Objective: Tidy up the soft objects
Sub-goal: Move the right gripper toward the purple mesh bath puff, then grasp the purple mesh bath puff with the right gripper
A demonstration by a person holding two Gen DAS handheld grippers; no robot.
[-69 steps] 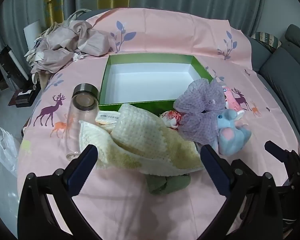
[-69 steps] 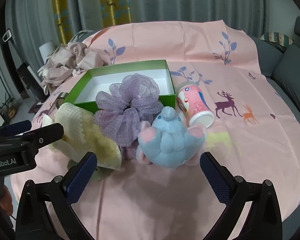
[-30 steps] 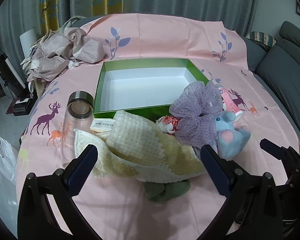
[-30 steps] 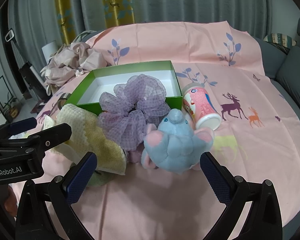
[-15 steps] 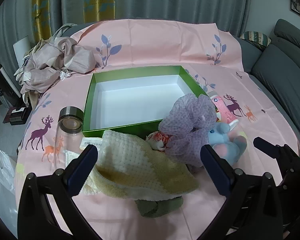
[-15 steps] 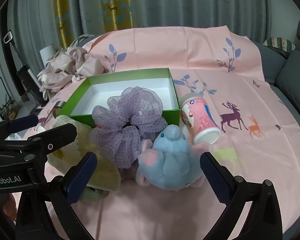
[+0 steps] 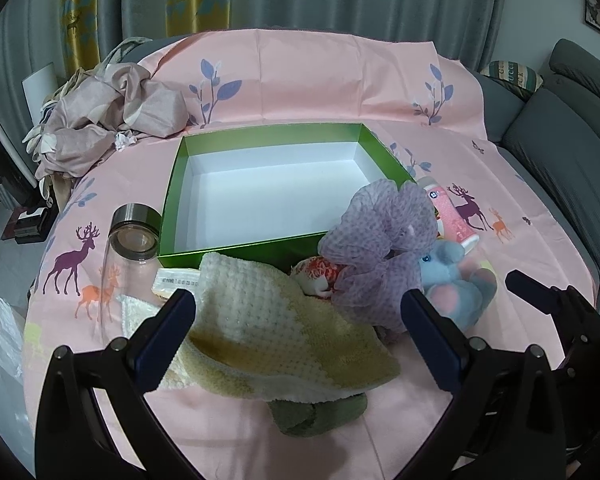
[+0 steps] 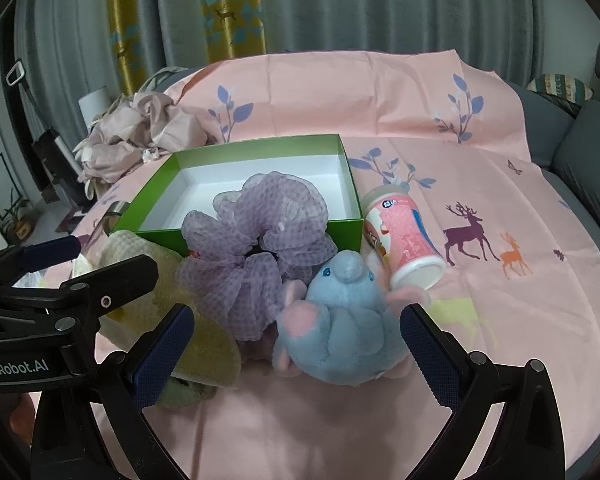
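**Both grippers spread and empty, poised before the soft pile; box unfilled.**

Right gripper (image 8: pixel 294 344): fingers apart, holding nothing; the blue plush toy (image 8: pixel 340 320) sits between and just beyond them. Judged light, squashy and non-fragile; its rounded body is the best place to grip. Beyond it, the purple mesh scrunchie (image 8: pixel 256 248) leans on the green box (image 8: pixel 236 148); judged very light and likely to snag. Left gripper (image 7: pixel 296 344): fingers apart, empty; the yellow knitted cloth (image 7: pixel 268 332) lies between them, limp, best pinched at a bunched fold. A green cloth (image 7: pixel 316 412) lies under it. The glass jar (image 7: pixel 134 236) and pink cup (image 8: pixel 404 244) are rigid, so not for sorting.
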